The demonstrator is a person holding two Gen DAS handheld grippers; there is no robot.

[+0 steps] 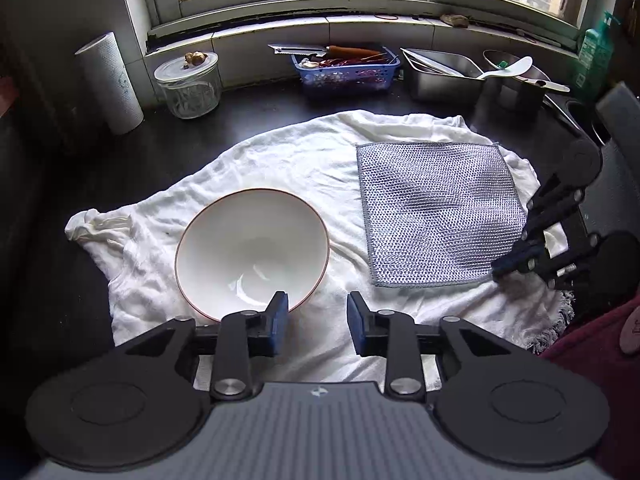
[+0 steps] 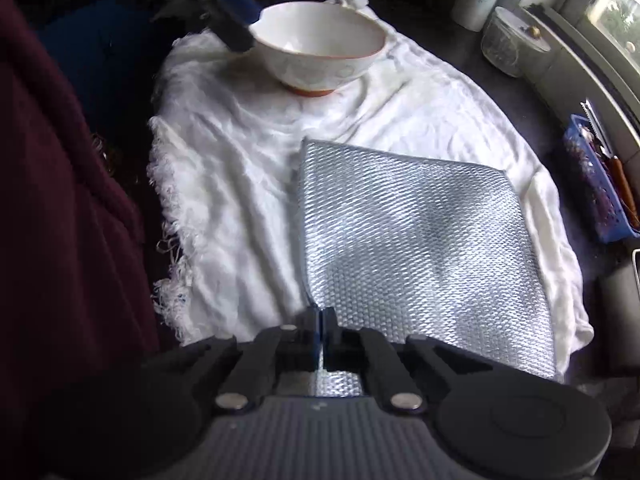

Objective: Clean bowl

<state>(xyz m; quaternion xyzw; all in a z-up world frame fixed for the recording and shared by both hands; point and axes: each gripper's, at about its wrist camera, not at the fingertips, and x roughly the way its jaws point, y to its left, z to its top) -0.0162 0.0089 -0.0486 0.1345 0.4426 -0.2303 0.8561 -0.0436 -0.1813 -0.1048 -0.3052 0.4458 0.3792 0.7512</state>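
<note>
A white bowl (image 1: 252, 250) with a thin red rim stands upright on a white cloth (image 1: 304, 160); it also shows in the right wrist view (image 2: 320, 50). My left gripper (image 1: 317, 312) is open, its left finger at the bowl's near rim. A silver mesh scrubbing cloth (image 1: 438, 210) lies flat to the right of the bowl, and it also shows in the right wrist view (image 2: 420, 240). My right gripper (image 2: 321, 320) is shut on the near edge of the scrubbing cloth; it shows in the left wrist view (image 1: 502, 270) at the cloth's right corner.
A paper towel roll (image 1: 110, 84), a glass jar (image 1: 188, 84), a blue basket (image 1: 346, 68) with utensils, steel trays (image 1: 444, 74), a steel pot (image 1: 516, 80) with a ladle and a green bottle (image 1: 596, 54) line the back of the dark counter under the window.
</note>
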